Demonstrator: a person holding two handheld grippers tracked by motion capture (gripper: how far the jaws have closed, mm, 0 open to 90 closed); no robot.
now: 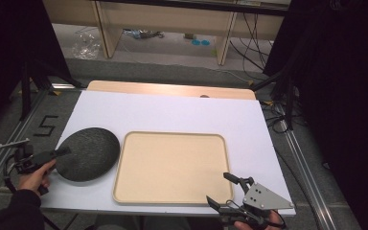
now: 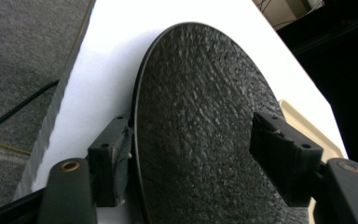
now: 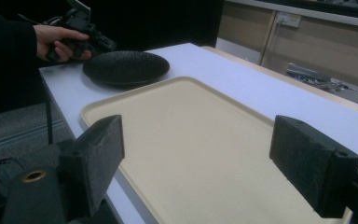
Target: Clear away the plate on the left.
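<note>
A person at a white counter (image 1: pixel 172 112) works two hand-held tools around a dark, rough-textured round plate (image 1: pixel 87 153) and an empty beige tray (image 1: pixel 172 165). The plate lies flat on the counter just left of the tray, its right edge close to the tray's rim; whether they touch cannot be told. The left tool (image 1: pixel 63 152), held in the person's left hand (image 1: pixel 37 176), reaches the plate's near-left edge. In the left gripper view its jaws stand apart, straddling the plate's rim, one pad below at the counter side and the other over the top face; they are released, not yet clenched on it. The right tool (image 1: pixel 225 189) hovers over the tray's near-right corner, jaws spread wide and holding nothing.

The plate looks stiff and pebbled, likely stoneware or cast material, so probably weighty for its size and breakable if dropped. Its grainy surface should give the pads good purchase. The thin rim is the sensible place to take hold, with one pad under and one over; a one-sided pinch may let it sag or swing, so a deep, firm bite near the edge seems wise.
</note>
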